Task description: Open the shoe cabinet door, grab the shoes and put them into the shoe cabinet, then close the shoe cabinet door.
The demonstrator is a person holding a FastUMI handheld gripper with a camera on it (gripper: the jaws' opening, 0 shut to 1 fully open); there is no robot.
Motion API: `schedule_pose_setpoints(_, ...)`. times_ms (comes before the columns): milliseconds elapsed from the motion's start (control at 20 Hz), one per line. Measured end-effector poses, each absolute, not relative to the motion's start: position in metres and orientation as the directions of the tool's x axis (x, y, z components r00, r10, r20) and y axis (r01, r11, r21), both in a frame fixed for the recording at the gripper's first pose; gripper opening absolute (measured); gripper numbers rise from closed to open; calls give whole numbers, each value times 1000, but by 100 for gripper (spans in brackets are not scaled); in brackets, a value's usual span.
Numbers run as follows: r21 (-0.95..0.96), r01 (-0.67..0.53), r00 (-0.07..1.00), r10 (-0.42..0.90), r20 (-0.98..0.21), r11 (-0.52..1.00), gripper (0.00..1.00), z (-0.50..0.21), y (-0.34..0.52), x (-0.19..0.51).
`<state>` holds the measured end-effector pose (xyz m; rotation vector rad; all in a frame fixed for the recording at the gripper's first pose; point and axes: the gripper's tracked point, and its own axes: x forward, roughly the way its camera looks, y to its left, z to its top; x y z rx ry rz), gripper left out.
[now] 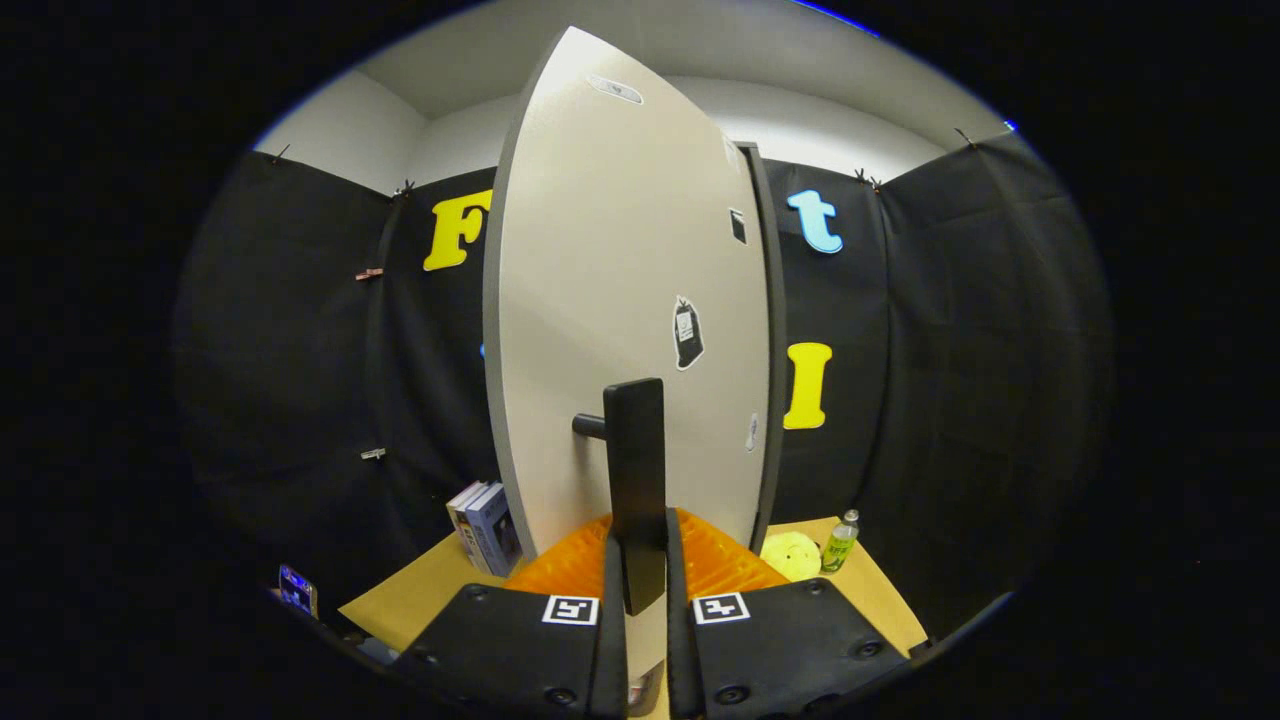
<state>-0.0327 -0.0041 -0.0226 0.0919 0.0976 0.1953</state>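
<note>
The gripper [640, 560] has its fingers closed on the black door handle [636, 480], which stands upright between them and rises toward 12 o'clock. The handle's stub joins the pale shoe cabinet door [620, 300] just beyond; the door appears swung partly open, though the distortion makes that hard to judge. On the table [410, 600], books [485, 525] stand at 10 o'clock, a small bottle [840, 540] at 2 o'clock.

Cabinet door [620, 300] stickers: print too small to read.
Bottle [839, 541] label: illegible.
Books [487, 527] spines: illegible.
</note>
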Motion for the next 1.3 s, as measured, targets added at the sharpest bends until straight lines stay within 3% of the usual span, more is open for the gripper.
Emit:
schedule_pose_setpoints(100,100,-147,983,157,-91,984,14,-23,-43,-37)
schedule_pose_setpoints(350,117,-38,995,49,-92,992,13,-19,-124,-39)
schedule_pose_setpoints(400,114,-19,996,29,-86,993,8,-20,-137,-37)
schedule_pose_setpoints(500,166,-41,994,57,-90,985,6,-19,-148,-43)
schedule_pose_setpoints(1050,177,-68,993,83,-80,982,7,-20,-150,-49)
schedule_pose_setpoints(1300,137,-87,990,101,-100,987,14,-26,-154,-64)
